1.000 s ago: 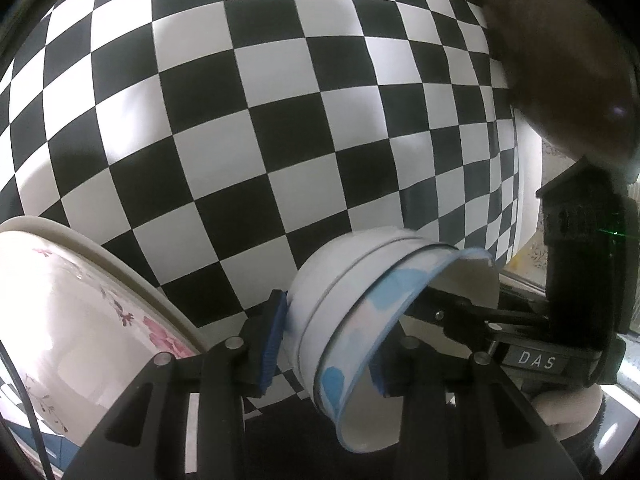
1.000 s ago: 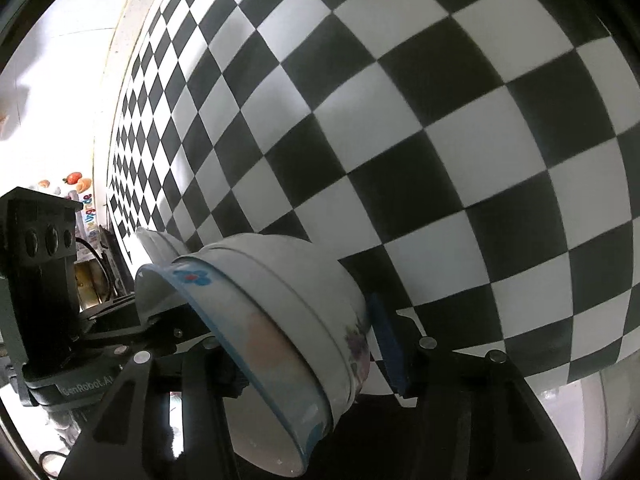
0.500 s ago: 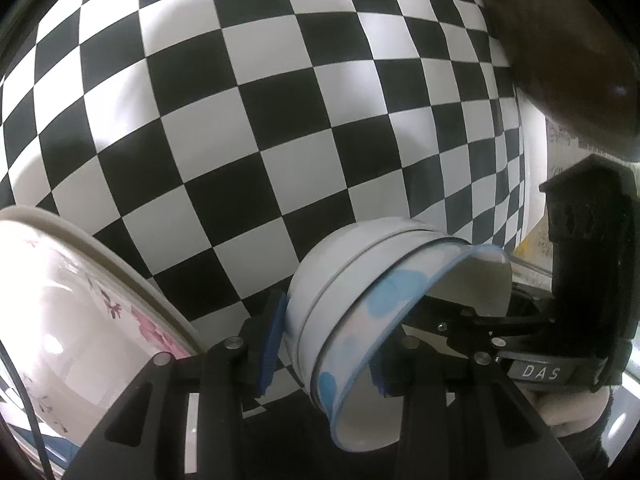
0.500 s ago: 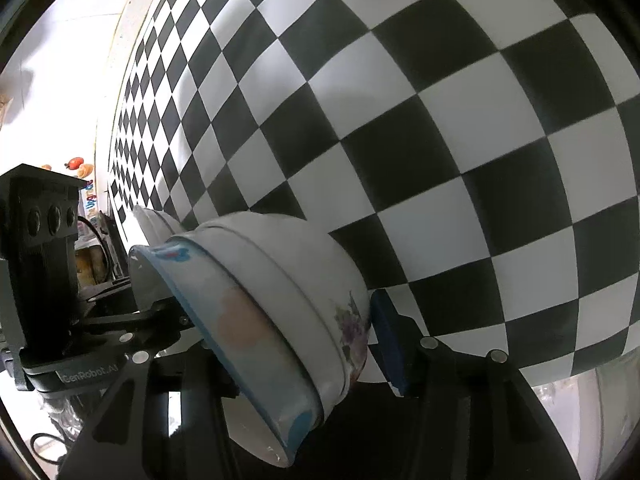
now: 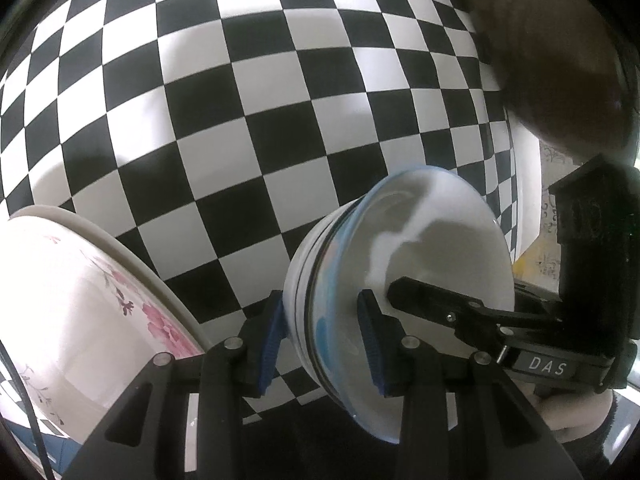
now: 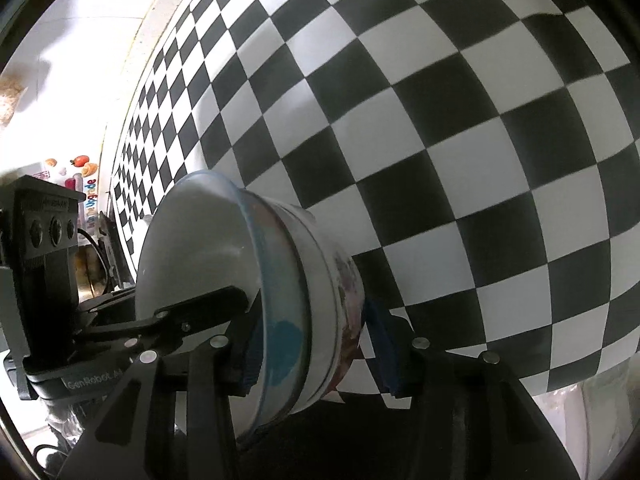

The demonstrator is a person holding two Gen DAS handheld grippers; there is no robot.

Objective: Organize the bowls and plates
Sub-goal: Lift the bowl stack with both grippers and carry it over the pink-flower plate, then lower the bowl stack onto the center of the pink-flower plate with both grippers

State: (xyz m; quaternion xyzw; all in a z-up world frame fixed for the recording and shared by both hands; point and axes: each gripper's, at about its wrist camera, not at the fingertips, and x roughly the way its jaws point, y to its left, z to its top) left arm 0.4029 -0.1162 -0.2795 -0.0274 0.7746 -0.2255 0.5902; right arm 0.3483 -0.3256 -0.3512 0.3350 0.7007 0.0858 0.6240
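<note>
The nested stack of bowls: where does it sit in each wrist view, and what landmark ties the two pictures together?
Left wrist: the bowl stack is lower centre-right, tipped on its side, its wall between the left gripper fingers.
Right wrist: the bowl stack is lower centre-left, its wall between the right gripper fingers.
Shared landmark: the checkered tablecloth fills the background.

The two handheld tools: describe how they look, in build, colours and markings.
Both are black, angular two-finger tools with silver screw heads and ribbed blue pads. Seen from its own camera, the left tool shows a thin dark cable at the frame's left edge. The right tool has the same build. From the left view, the other tool's body bears a "DAS" label; from the right view, the other's reads "GenRobot.AI".
</note>
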